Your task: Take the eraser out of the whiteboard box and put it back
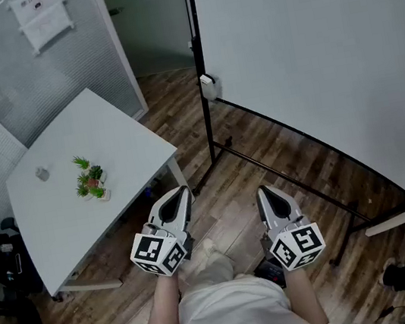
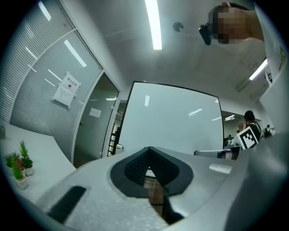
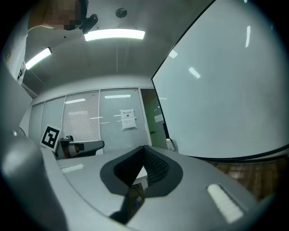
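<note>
Glossy whiteboard (image 1: 321,45), wood-plank floor (image 1: 263,155), smooth matt table (image 1: 114,141)

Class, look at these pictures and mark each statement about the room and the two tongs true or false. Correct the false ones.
1. The left tongs and the right tongs are both shut and empty. True.
2. A small plant stands on the white table. True.
3. The whiteboard lies flat on the floor. False: it stands upright.
4. The floor is carpeted. False: it is made of wooden boards.
5. The small white box sits on the table. False: it hangs at the whiteboard's left edge.
</note>
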